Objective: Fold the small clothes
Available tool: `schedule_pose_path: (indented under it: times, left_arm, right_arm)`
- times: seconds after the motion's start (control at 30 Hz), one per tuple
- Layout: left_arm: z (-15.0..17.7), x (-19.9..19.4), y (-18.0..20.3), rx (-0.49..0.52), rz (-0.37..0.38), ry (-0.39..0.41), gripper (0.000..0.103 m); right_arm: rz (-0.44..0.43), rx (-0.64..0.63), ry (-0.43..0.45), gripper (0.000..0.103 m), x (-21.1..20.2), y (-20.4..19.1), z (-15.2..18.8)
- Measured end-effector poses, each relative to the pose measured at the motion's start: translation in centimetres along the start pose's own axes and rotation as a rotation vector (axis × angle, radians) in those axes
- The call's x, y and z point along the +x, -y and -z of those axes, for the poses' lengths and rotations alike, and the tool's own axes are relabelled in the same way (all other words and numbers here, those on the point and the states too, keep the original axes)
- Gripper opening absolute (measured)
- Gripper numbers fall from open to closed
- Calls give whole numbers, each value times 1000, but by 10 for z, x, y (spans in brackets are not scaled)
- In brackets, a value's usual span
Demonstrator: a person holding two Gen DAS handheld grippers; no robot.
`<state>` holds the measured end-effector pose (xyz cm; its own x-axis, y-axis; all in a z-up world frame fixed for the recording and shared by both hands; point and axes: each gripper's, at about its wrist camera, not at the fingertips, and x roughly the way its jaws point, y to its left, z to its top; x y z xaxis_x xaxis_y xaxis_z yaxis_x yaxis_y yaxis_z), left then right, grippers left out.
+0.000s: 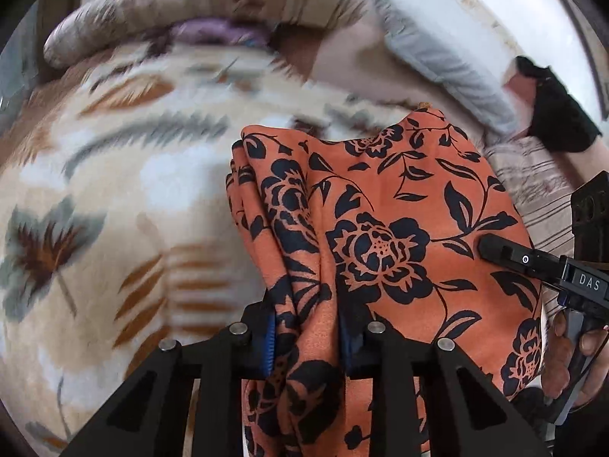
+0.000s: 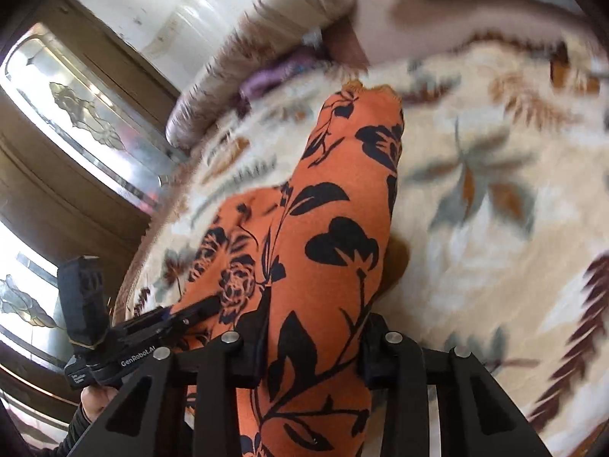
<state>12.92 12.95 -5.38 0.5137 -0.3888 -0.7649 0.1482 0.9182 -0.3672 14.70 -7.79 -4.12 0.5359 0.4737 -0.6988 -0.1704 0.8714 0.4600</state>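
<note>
Orange cloth [image 1: 380, 205] printed with black flowers hangs bunched between both tools, above a cream blanket [image 1: 114, 198] with brown and grey leaves. The left tool [image 1: 308, 339] is narrowed onto a gathered fold of it, pads pressing the fabric from both sides. The right tool [image 2: 312, 342] grips another thick fold the same way, and the cloth runs away from it toward the far side. A purple item [image 1: 217, 32] lies at the far edge of the blanket, blurred.
</note>
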Motion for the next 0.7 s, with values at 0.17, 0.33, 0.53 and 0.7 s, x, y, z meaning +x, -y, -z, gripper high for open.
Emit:
schedule_pose_path:
  times: [0.17, 0.33, 0.53, 0.7]
  left_arm:
    - [-35, 15, 56, 80, 39, 38, 27]
    - [-46, 62, 96, 129, 29, 7, 27]
    - [-26, 114, 103, 158, -39, -118, 35]
    - [-20, 81, 107, 218, -102, -18, 39]
  right_arm:
    - [30, 12, 79, 38, -48, 36, -29]
    - [56, 110, 103, 38, -54, 98, -28]
    - [213, 240, 37, 49, -23, 175, -9]
    - [281, 172, 138, 57, -53, 150, -2]
